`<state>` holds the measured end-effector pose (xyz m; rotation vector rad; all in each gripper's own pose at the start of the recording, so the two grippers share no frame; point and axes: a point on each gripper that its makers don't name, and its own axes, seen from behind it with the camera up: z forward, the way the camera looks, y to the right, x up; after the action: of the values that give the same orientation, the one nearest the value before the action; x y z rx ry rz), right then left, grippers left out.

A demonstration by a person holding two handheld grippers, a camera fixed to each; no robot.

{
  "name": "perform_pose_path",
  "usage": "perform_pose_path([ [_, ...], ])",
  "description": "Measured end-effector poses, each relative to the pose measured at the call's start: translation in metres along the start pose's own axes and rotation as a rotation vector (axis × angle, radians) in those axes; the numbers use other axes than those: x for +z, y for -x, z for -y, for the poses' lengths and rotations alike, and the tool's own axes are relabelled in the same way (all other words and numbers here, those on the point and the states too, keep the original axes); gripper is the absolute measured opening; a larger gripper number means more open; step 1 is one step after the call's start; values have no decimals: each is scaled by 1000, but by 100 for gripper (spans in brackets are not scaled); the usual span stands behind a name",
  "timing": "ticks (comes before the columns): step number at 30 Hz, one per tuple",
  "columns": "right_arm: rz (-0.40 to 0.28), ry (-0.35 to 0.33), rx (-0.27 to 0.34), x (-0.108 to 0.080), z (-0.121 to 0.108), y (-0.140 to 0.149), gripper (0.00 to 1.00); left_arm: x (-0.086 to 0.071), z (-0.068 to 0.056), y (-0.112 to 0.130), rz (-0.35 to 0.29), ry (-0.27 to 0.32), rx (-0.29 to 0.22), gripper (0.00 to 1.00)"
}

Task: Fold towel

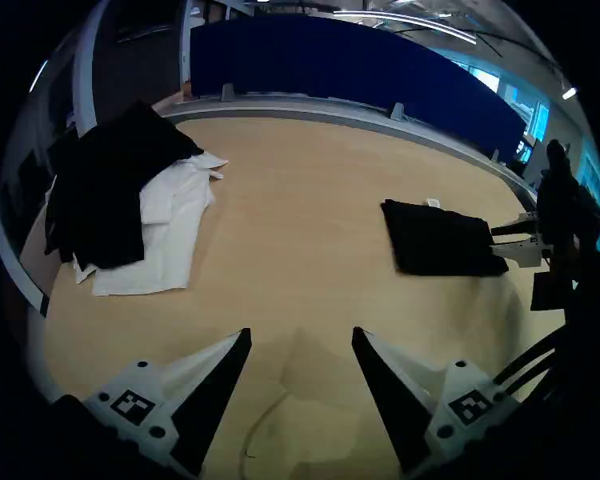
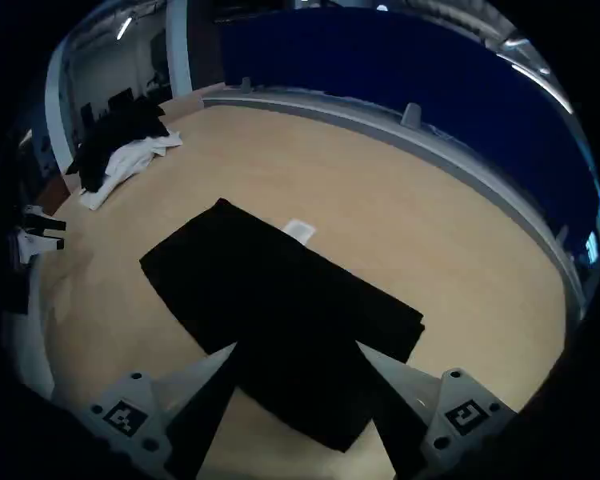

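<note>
The black towel (image 2: 268, 296) lay flat on the wooden table (image 2: 428, 216) as a dark oblong, with a small white tag (image 2: 300, 230) touching its far edge. The right gripper (image 2: 296, 352) stood at the towel's near end with its fingers spread wide, one on either side of the cloth and neither pressing it. Well apart from the towel, the left gripper (image 1: 300, 332) hung over bare wood with its fingers likewise spread and nothing between them, and a heap of black and white cloths (image 1: 132, 208) lay farther from the towel still.
</note>
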<state>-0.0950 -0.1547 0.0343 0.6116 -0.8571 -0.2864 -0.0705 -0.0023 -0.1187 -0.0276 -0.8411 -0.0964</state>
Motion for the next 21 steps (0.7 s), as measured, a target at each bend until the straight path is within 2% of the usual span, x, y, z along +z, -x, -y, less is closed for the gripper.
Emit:
perform_pose_path([
  [14,27,42,22,-30,-29,37,95,-4,-7,-4,-5,4,14,94],
  [21,50,60,31,-38,-37,61,95,-6,-7,-3,-4,2,16,94],
])
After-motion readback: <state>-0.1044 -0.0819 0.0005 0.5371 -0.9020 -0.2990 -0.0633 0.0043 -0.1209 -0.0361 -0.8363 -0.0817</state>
